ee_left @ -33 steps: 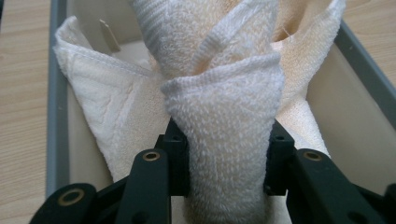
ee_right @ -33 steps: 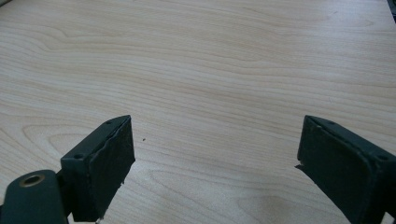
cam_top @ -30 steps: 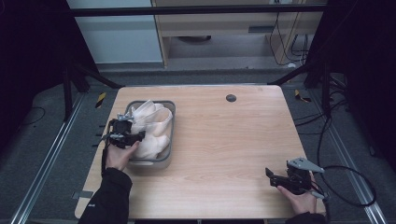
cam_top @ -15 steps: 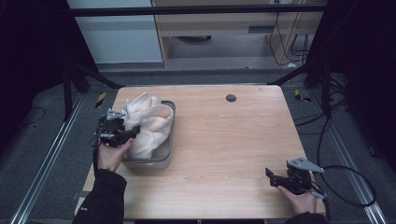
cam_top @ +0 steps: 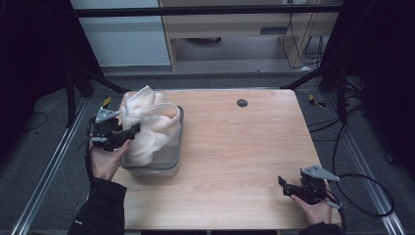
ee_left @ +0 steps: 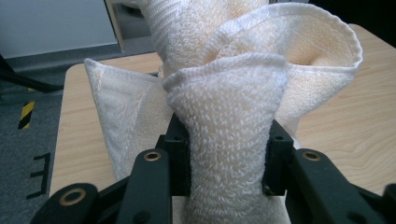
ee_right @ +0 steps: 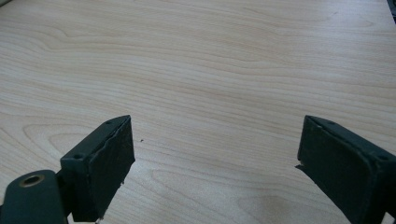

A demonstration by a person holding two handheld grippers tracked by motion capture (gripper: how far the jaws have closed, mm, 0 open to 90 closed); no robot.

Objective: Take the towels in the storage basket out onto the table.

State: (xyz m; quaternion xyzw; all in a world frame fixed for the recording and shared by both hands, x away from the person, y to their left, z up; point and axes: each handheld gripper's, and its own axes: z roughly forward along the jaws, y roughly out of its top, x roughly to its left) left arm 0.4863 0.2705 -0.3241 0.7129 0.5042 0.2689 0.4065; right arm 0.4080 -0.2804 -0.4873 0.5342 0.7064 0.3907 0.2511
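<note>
Cream towel bunched between left gripper pads, above grey tub

From above, my counter is evenly lit and without glare, while the floor and both side edges of the picture sink into near black. Only a thin shadow lies under my right gripper. Up close, the towel shows sharp in soft light; my jaws at the bottom edge blur slightly. The wood grain looks crisp between my right jaws.

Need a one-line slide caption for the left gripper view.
Left gripper clamps a bunched white towel above the wooden table.
</note>
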